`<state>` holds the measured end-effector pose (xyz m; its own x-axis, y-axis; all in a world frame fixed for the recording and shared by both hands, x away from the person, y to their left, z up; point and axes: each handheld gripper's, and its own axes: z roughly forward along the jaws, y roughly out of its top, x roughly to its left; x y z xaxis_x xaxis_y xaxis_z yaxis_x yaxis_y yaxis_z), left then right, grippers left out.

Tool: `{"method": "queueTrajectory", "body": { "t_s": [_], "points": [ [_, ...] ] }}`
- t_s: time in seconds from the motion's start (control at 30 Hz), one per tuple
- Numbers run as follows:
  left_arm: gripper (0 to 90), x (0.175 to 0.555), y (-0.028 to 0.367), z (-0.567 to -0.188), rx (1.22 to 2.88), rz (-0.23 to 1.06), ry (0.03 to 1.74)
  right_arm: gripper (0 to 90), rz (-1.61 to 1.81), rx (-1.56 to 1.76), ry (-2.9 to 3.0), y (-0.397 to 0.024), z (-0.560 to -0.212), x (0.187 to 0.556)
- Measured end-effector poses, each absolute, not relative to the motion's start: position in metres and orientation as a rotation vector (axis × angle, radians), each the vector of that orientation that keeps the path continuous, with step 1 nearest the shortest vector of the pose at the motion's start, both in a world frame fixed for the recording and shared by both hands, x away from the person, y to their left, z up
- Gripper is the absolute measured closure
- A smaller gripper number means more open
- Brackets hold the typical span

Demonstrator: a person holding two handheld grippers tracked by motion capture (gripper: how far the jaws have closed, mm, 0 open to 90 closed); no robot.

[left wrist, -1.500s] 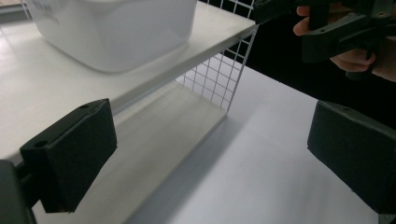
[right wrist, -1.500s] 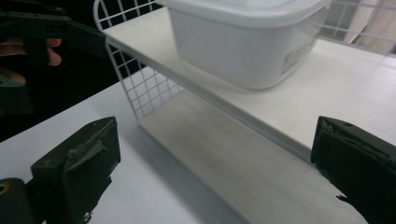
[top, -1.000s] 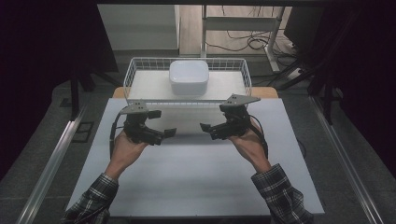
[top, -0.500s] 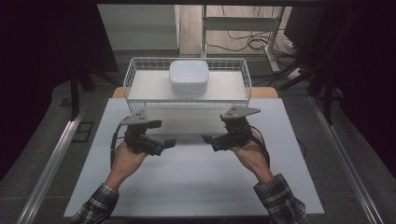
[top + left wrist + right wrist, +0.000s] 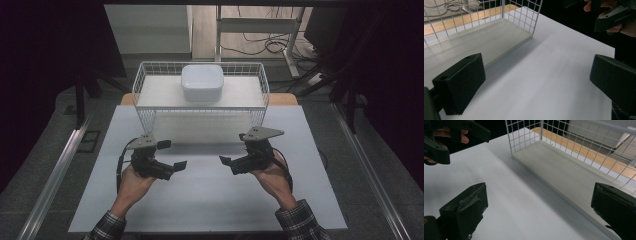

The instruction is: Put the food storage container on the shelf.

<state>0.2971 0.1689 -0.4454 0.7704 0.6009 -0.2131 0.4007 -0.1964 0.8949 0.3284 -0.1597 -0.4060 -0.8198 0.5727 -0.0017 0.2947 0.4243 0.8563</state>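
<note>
The white wire basket [image 5: 200,95] stands at the far side of the white table [image 5: 200,210], and inside it, on its pale floor, sits a white square lidded box [image 5: 202,83] with rounded corners. This box is near the middle of the basket, a little to the back wall.

Both grippers hang over the bare table, in front of the basket and well apart from it. The left gripper [image 5: 170,167] points to the right and the right gripper [image 5: 231,165] points to the left, so they face each other with a gap between. In the left gripper view its two black jaws stand wide apart with only table between them, and the same is true in the right gripper view. Nothing is held.

I judge that the box is light and stiff, probably plastic, with a smooth and somewhat slippery skin. Its rounded corners give little hold, so the flat side walls are the better place to take it, one gripper at each side, low under the lid edge. If only the lid is pinched, it may come off. The basket walls are high, so the box must go up first before it comes forward.
</note>
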Motion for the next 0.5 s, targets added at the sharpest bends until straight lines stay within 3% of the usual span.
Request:
{"method": "queueTrajectory", "body": {
  "t_s": [0.5],
  "points": [
    [1.0,0.274,0.163,-0.486,1.803,0.213,0.788,0.9,1.302,0.798,2.373,-0.172,-0.435,0.311]
  ]
}}
